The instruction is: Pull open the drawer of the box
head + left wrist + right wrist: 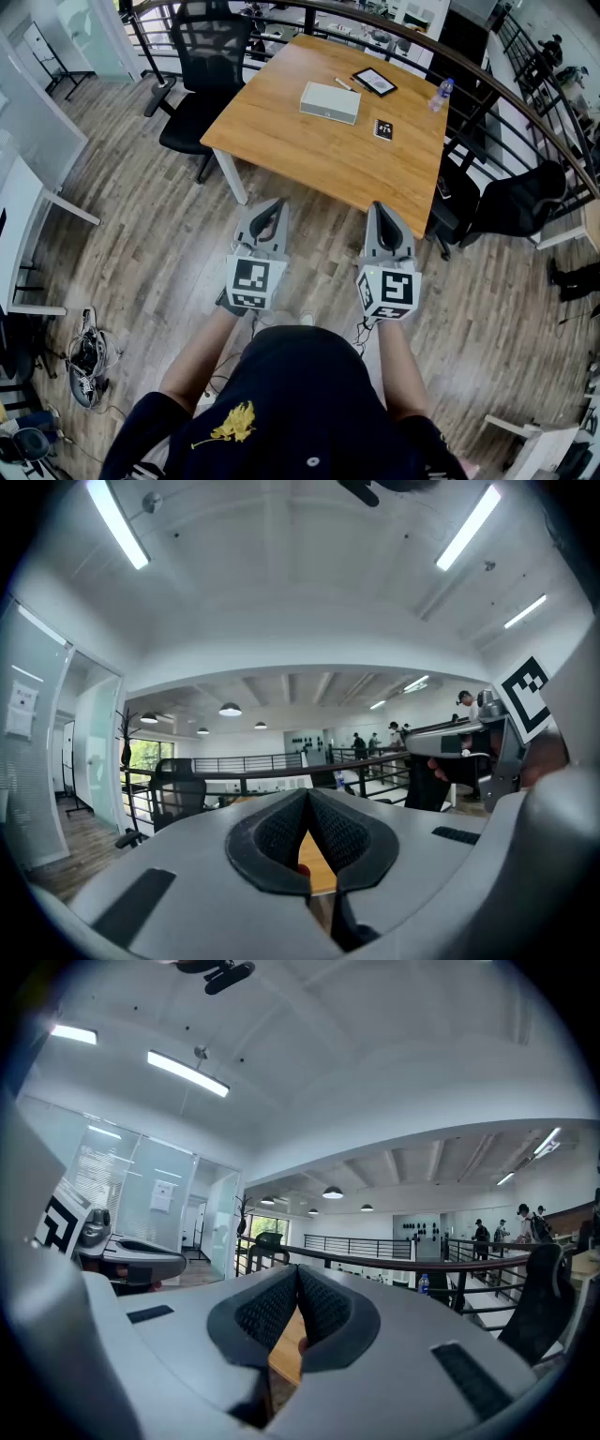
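Note:
The box (330,101), pale grey and flat, lies on the far half of the wooden table (281,141); its drawer cannot be made out from here. Both grippers hang level in front of the person, well short of the table's near edge and far from the box. My left gripper (270,208) is shut with nothing between its pads, as the left gripper view shows (307,794). My right gripper (385,212) is also shut and empty (297,1269). Only a sliver of tabletop shows between each pair of jaws.
On the table beyond the box lie a tablet (374,82), a pen (343,83), a small black card (383,129) and a bottle (441,92). A black office chair (202,66) stands at the table's left, another (516,202) at the right by the railing. Cables (86,356) lie on the floor.

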Tool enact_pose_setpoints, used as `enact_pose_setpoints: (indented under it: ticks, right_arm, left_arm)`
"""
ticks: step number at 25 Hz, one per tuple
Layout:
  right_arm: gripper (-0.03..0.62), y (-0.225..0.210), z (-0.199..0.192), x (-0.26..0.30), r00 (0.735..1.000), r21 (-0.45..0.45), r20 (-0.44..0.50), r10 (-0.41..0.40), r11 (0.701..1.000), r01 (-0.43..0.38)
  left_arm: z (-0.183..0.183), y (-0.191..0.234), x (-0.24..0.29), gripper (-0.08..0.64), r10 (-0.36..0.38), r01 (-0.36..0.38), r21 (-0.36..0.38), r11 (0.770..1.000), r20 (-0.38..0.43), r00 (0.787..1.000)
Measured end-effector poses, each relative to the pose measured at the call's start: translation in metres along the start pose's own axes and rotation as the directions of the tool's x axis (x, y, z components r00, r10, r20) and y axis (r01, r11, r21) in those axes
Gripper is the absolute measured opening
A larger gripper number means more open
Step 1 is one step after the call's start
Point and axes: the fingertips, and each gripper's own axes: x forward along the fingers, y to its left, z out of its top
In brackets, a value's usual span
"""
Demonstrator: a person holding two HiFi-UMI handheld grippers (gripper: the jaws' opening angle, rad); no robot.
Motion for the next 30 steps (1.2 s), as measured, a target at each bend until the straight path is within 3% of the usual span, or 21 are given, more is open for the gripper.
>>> enact_pose_setpoints:
  ticks: [26,28,30]
  right_arm:
    - [-0.002,-0.031,-0.007,0.024,0.999,-0.007,0.032,0.005,1.000,-0.005]
    - [0.008,-0.033,-0.010,0.026,0.999,-0.003,0.031,0.010,1.000,-0.010]
    - [0.064,-0.034,-0.012,0.029,0.999,0.005,0.027,0.020,1.000,-0.020]
  left_arm:
    - [0.008,-0.011,0.035,0.009,0.003,-0.004,0.022,1.000,0.029,1.000]
    - [0.007,-0.013,0.038,0.009,0.003,-0.004,0.019,1.000,0.025,1.000]
    - [0.005,-0.014,0.040,0.009,0.003,-0.004,0.018,1.000,0.021,1.000]
